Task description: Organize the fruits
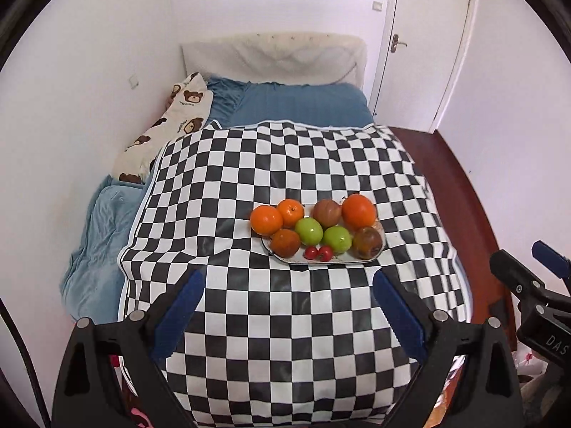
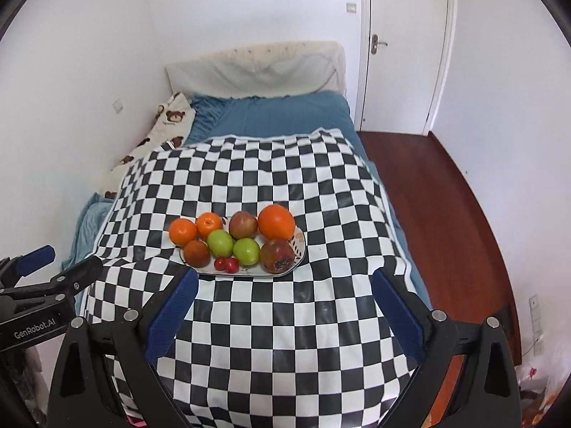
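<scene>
A white plate (image 1: 342, 257) (image 2: 299, 249) sits on the checkered cloth and holds mixed fruit: oranges (image 1: 358, 212) (image 2: 276, 222), two green apples (image 1: 308, 231) (image 2: 220, 242), a reddish apple (image 1: 327, 213) (image 2: 243, 225), a dark bruised fruit (image 1: 367, 242) (image 2: 277, 255) and two small red fruits (image 1: 318, 253) (image 2: 226, 264). One orange (image 1: 266, 219) (image 2: 182, 232) lies at the plate's left edge. My left gripper (image 1: 289, 285) is open and empty, just short of the plate. My right gripper (image 2: 284, 283) is open and empty, also near the plate's front edge.
The black-and-white checkered cloth (image 1: 285, 339) (image 2: 285, 339) covers a bed with blue bedding (image 1: 303, 103) and a bear-print pillow (image 1: 167, 125). White walls stand left and behind. A door (image 2: 407, 35) and wooden floor (image 2: 446, 196) are to the right.
</scene>
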